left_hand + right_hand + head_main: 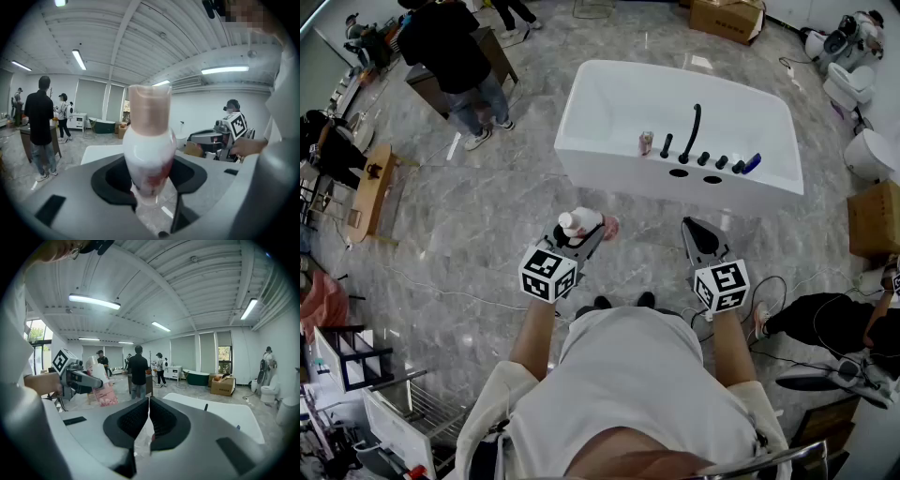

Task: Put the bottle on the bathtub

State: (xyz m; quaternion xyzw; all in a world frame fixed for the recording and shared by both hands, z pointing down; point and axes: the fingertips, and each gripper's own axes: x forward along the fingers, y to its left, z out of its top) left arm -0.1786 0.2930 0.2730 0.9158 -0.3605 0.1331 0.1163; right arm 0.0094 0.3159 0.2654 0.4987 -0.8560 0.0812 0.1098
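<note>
My left gripper (581, 230) is shut on a white bottle (579, 222) with a pink label. In the left gripper view the bottle (149, 154) stands between the jaws, its cap upward. My right gripper (700, 234) is shut with nothing in it; its jaws meet in the right gripper view (149, 414), where the bottle (101, 383) and the left gripper (77, 376) show at the left. The white bathtub (609, 89) stands on the floor ahead of both grippers. A black tap (692, 127) rises from its near rim.
On the bathtub's near rim sit a small pink item (645, 142), black knobs (712, 161) and a blue object (752, 163). A person (455, 61) stands at a counter to the far left. Cardboard boxes (727, 17), toilets (848, 80) and cables lie around.
</note>
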